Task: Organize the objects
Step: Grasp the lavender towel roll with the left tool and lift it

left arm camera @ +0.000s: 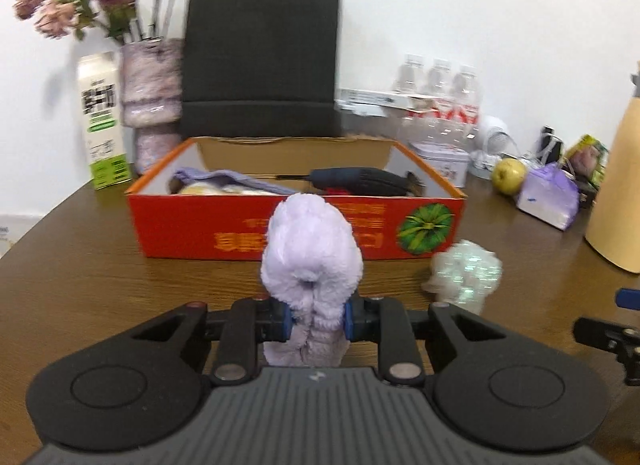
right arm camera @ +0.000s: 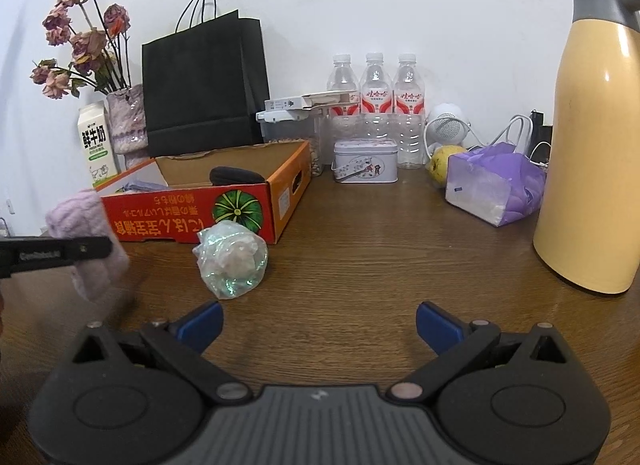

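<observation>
My left gripper (left arm camera: 318, 321) is shut on a fluffy lilac plush piece (left arm camera: 312, 253), squeezed between the blue pads just in front of the open red cardboard box (left arm camera: 180, 233). In the right wrist view the same lilac plush (right arm camera: 86, 241) hangs at the far left beside the box (right arm camera: 180, 217), crossed by the left gripper's black finger. A crumpled clear plastic bundle (right arm camera: 230, 261) lies on the wooden table (right arm camera: 380, 257) by the box's front corner. My right gripper (right arm camera: 320, 325) stands open over bare table with nothing between its fingers. Inside the box lie a dark power tool (left arm camera: 360, 181) and cloth.
Behind the box stand a black paper bag (right arm camera: 204, 85), a milk carton (right arm camera: 94, 141), a vase of dried flowers (right arm camera: 126, 121) and three water bottles (right arm camera: 376, 105). To the right are a small tin (right arm camera: 366, 163), an apple (right arm camera: 444, 159), a purple bag (right arm camera: 496, 185) and a tall cream jug (right arm camera: 592, 145).
</observation>
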Motion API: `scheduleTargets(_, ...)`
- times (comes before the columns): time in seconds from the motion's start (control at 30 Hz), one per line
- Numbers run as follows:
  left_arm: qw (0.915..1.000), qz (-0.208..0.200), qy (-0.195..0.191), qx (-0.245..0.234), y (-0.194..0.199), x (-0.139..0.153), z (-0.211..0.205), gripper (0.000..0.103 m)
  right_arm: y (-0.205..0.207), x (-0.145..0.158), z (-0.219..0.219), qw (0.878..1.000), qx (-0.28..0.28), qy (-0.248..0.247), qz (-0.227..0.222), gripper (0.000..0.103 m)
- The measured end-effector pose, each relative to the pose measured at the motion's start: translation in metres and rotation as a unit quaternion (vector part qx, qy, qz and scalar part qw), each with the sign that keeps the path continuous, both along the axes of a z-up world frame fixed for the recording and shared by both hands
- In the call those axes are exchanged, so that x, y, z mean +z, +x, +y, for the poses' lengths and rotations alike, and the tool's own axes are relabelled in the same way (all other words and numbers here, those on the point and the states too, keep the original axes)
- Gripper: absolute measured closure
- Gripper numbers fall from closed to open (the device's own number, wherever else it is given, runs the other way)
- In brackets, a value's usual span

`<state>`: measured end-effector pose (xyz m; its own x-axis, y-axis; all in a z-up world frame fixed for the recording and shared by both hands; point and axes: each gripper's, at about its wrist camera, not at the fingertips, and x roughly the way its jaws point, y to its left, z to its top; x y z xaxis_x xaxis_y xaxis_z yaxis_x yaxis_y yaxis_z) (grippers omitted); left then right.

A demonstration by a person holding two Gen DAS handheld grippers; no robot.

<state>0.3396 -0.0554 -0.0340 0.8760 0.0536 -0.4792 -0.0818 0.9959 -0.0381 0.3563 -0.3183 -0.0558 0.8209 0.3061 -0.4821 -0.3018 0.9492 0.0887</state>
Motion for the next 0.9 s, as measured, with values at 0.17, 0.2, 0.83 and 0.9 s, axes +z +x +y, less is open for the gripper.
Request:
scheduleTargets(0.17, 0.9998, -0.004, -0.003, 0.018, -0.009, 0.001, 0.03, 0.08, 0.0, -0.003, 0.004, 1.0, 0.006, -0.001, -0.006, 0.0)
scheduleTargets(0.2, 0.9998, -0.004, -0.003, 0.02, -0.011, 0.001, 0.035, 0.08, 0.001, -0.004, 0.006, 1.0, 0.007, -0.003, -0.008, 0.0)
scheduleTargets(0.83, 0.9995, -0.021, -0.014, 0.017, -0.022, 0.01, 0.076, 0.08, 0.019, -0.005, 0.07, 1.0, 0.004, -0.007, -0.001, 0.0)
scheduleTargets(0.9, 0.9995, -0.024, -0.015, 0.016, -0.024, 0.011, 0.079, 0.08, 0.026, -0.006, 0.078, 1.0, -0.001, -0.009, 0.007, 0.0)
